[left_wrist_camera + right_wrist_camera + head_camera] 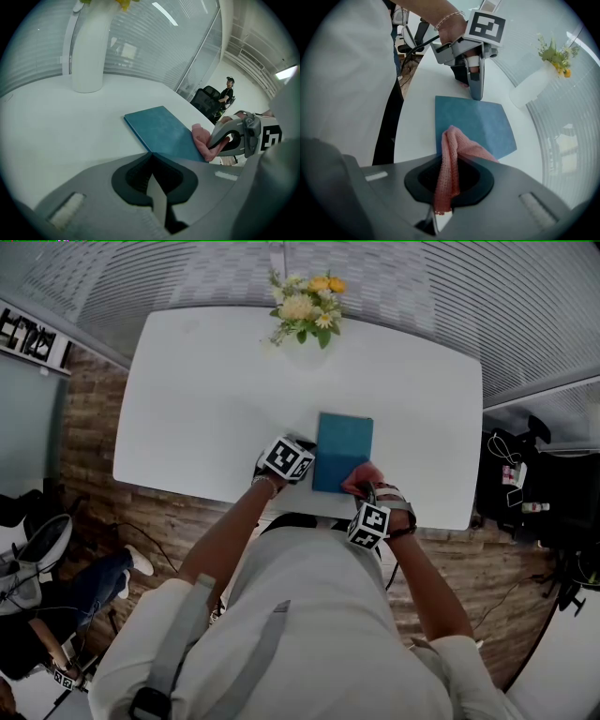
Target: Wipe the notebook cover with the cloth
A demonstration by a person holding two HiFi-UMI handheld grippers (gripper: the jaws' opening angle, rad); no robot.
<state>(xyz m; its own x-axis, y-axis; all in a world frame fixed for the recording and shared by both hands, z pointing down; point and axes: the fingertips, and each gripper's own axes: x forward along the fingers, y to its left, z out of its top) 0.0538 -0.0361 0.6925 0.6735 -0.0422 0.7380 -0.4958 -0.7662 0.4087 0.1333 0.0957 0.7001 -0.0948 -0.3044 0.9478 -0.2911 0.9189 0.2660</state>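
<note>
A teal notebook (341, 448) lies flat near the front edge of the white table (206, 399). My right gripper (365, 489) is shut on a pink cloth (449, 164). The cloth's free end rests on the notebook's near right corner (202, 139). My left gripper (306, 458) is shut with nothing in it. Its fingertips (476, 93) stand against the notebook's left edge (468, 119). In the left gripper view the notebook (161, 131) starts right at the closed jaws, and the right gripper (215, 144) shows beyond it.
A white vase of yellow flowers (307, 317) stands at the table's far edge, also seen as the vase (89, 51) and the vase (529, 85). A seated person (66, 601) is at lower left on the floor side. Dark bags and chairs (525, 484) are at the right.
</note>
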